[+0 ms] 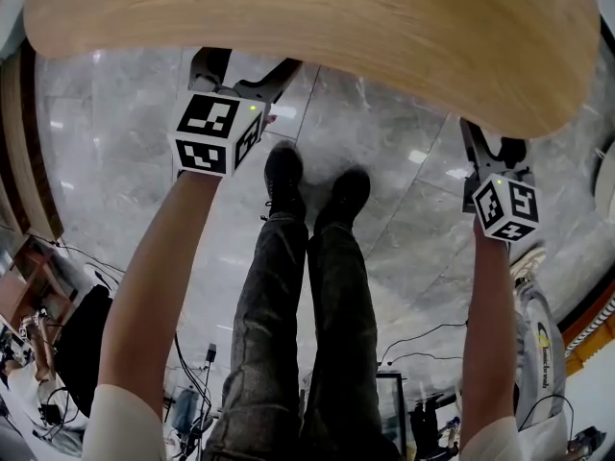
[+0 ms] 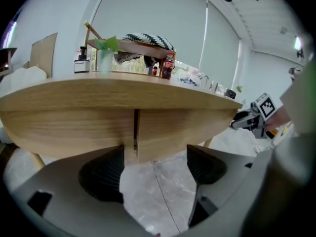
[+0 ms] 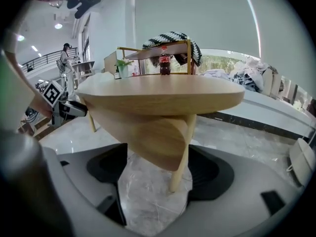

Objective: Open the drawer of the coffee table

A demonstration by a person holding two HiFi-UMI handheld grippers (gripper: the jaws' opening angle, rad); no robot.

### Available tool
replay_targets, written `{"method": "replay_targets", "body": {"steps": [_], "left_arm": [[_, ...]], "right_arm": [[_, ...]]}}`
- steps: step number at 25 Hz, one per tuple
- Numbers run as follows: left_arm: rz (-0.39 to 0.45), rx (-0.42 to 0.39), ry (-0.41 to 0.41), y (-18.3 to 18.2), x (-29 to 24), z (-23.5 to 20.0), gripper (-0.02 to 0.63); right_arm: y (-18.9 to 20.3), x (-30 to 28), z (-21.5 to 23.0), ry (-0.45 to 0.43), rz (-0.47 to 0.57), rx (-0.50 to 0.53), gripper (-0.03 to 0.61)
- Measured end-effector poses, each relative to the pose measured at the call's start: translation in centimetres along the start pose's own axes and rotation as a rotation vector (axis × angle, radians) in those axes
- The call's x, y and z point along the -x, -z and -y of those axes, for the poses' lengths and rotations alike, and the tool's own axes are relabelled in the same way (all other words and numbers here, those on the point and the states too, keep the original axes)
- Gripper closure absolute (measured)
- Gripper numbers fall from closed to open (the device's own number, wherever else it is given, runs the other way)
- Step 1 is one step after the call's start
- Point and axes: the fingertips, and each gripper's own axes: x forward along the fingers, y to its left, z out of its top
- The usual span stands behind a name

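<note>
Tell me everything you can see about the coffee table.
The table is light wood with visible grain: a rounded top over a deep apron split by a vertical seam, apparently a drawer front's edge; it looks shut. Slim wooden legs stand on the grey marble floor. A cola bottle and a small plant sit on top.

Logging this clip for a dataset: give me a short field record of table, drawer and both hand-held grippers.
table: wooden coffee table, on grey marble floor
drawer: vertical seam in front panel; nothing pulled out
left hand-held gripper: open, empty, facing the seam
right hand-held gripper: open, empty, facing a table leg
on top: cola bottle, glass with plant
</note>
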Motion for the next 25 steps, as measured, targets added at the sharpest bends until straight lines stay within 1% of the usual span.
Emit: {"method": "replay_targets", "body": {"steps": [3, 6, 8, 12, 16, 19, 20, 23, 25], "left_arm": [[0.001, 0.014, -0.001, -0.5, -0.1, -0.7, 0.214], [0.009, 0.029, -0.009, -1.2, 0.6, -0.8, 0.215], [0.007, 0.022, -0.018, -1.3, 1.1, -0.2, 0.215], [0.001, -0.019, -0.024, -0.6, 1.8, 1.3, 0.214], [0.011, 0.002, -0.037, -0.9, 2.2, 1.9, 0.212], [0.006, -0.021, -0.045, -0.9, 2.7, 2.0, 0.213], [0.007, -0.032, -0.046, -1.0, 3.0, 1.8, 0.219], [0.023, -0.056, -0.053, -1.8, 5.1, 0.9, 0.266], [0.030, -0.065, -0.052, -1.9, 6.1, 0.8, 0.270]], "right_arm": [[-1.9, -1.2, -0.7, -0.019, 0.017, 0.037, 0.193], [-3.0, -1.1, -1.2, -0.021, 0.026, 0.045, 0.192], [-2.8, -0.3, -1.3, -0.016, 0.027, 0.041, 0.193], [-2.1, 0.5, -2.0, -0.001, 0.028, 0.034, 0.193], [-2.0, 1.5, -1.8, 0.017, 0.038, 0.035, 0.195], [-2.0, 2.2, -1.8, 0.023, 0.047, 0.056, 0.198], [-2.2, 2.3, -2.0, 0.022, 0.051, 0.064, 0.206], [-3.2, 3.7, -3.3, 0.017, 0.072, 0.089, 0.223], [-3.4, 4.4, -4.0, 0.013, 0.077, 0.103, 0.235]]}}
